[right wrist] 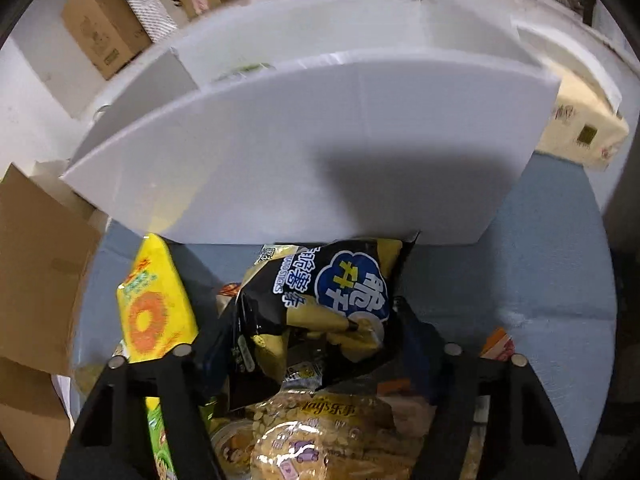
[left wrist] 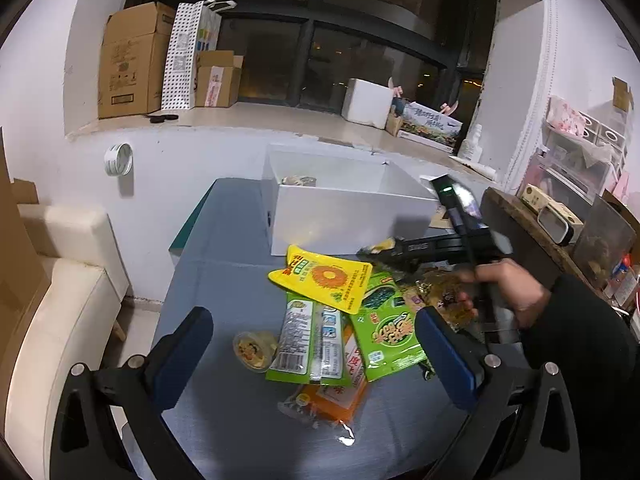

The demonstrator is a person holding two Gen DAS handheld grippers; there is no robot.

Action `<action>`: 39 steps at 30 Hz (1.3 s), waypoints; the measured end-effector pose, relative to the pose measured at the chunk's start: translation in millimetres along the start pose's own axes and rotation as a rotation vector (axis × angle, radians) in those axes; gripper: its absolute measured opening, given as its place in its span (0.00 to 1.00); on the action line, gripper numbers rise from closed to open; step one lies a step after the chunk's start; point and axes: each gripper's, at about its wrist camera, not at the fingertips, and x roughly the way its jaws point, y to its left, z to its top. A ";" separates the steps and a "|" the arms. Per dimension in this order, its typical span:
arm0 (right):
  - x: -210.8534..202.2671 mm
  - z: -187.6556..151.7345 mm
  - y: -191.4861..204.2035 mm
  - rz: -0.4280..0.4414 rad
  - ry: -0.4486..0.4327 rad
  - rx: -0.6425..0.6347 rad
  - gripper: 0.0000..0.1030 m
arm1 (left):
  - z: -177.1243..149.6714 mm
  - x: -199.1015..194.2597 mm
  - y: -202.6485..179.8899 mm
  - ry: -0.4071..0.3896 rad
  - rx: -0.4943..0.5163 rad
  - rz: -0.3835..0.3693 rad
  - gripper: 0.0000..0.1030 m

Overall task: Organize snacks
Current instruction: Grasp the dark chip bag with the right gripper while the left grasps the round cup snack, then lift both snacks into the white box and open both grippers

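Black chip bag clamped in right gripper, touching white box wall; left gripper wide, empty.

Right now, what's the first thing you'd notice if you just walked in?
A bright pile of snack packets on the blue table, with a yellow packet on top. Behind them stands a big white box. The right gripper has a black and yellow chip bag between its fingers.

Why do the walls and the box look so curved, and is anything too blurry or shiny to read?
Left wrist view: fisheye bends the walls; glare on the orange packet. Right wrist view: the white box bulges; the yellow packet is smeared; the black chip bag is readable.
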 end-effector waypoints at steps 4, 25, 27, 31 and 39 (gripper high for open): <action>-44.3 -10.0 0.4 0.040 -0.108 -0.007 0.70 | -1.4 5.0 7.8 0.013 -0.027 0.004 1.00; -187.5 -129.6 16.0 0.180 -0.412 -0.052 0.70 | -28.1 98.4 62.3 0.271 -0.151 0.044 0.99; -182.6 -130.2 16.4 0.190 -0.397 -0.048 0.70 | -31.0 107.0 64.7 0.281 -0.164 0.047 0.99; -176.8 -130.8 19.4 0.189 -0.383 -0.051 0.70 | -36.7 121.6 63.7 0.309 -0.154 0.036 0.90; -173.5 -131.9 22.4 0.180 -0.375 -0.065 0.70 | -39.9 127.9 71.2 0.299 -0.207 -0.019 0.48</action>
